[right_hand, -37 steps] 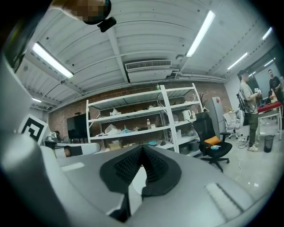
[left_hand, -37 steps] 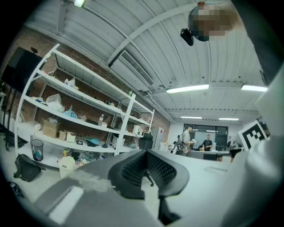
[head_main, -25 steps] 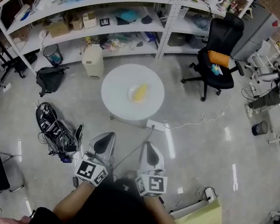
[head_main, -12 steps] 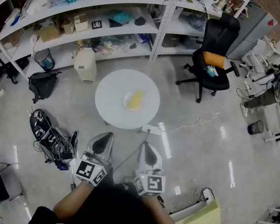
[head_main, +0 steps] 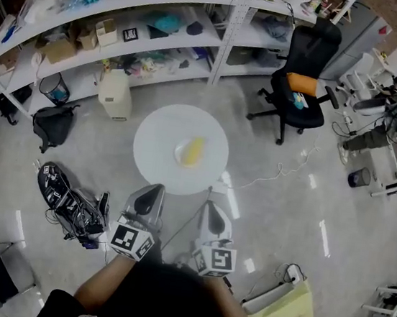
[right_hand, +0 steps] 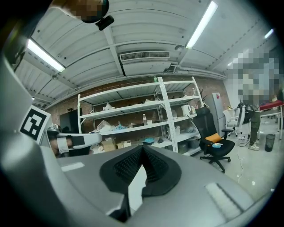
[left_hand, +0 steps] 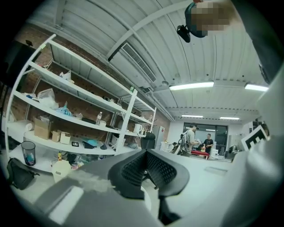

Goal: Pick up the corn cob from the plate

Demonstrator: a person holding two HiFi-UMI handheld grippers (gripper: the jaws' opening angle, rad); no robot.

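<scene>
HEAD-DOWN VIEW: A person stands on a grey floor (head_main: pixel 308 205) with tongs in each hand, both held about level and aimed at a round white tabletop (head_main: pixel 154 150) just ahead. The left tongs (head_main: pixel 152 191) and the right tongs (head_main: pixel 211 208) sit side by side, near each other. Their tips are close to the tabletop's near edge and touch nothing.

In the left gripper view, the left tongs (left_hand: pixel 145 153) are pressed together at the tips with nothing between them. The right gripper view shows the right tongs (right_hand: pixel 142 149) closed the same way, also empty.

The yellow corn cob (head_main: pixel 194 150) lies on a small white plate (head_main: pixel 178 151) near the middle of the tabletop. Its length runs roughly away from the person. Cob and plate are well apart from both tongs.

Behind the tabletop, long white shelves (head_main: pixel 128 32) hold boxes, bags and loose clutter. A black office chair (head_main: pixel 317 43) with an orange cushion (head_main: pixel 308 83) on its seat stands to the right of them.

On the floor to the left are a white canister (head_main: pixel 114 94) and a black bag (head_main: pixel 52 126). A tangle of black gear and cables (head_main: pixel 70 199) lies beside the left tongs.
</scene>
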